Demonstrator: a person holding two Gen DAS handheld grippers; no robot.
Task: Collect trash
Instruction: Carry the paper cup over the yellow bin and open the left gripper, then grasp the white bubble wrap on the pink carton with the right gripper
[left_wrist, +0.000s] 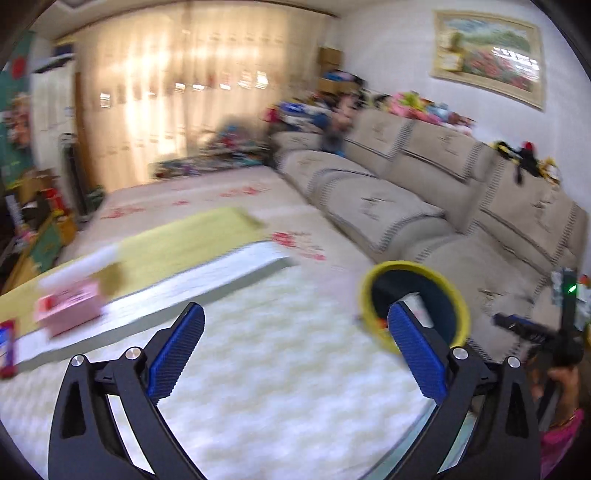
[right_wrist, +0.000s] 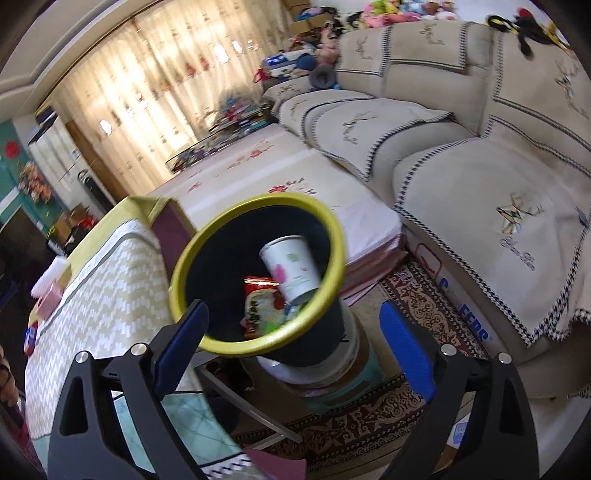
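Above table (left_wrist: 258, 387) | left tongs (left_wrist: 295, 354) tilted down (spread, empty) | bin (left_wrist: 373, 280) beside

Below my fingers the table (left_wrist: 258, 369) wears a zigzag-patterned cloth (right_wrist: 110, 280), with a pink box (left_wrist: 68, 308) lying near its far edge.

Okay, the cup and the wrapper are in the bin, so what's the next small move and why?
Probably swing the left gripper toward the pink box on the table and check whether it is trash. Its jaws stand wide open with nothing between them. The bin already holds the paper cup and the red wrapper, and the right gripper is empty too.
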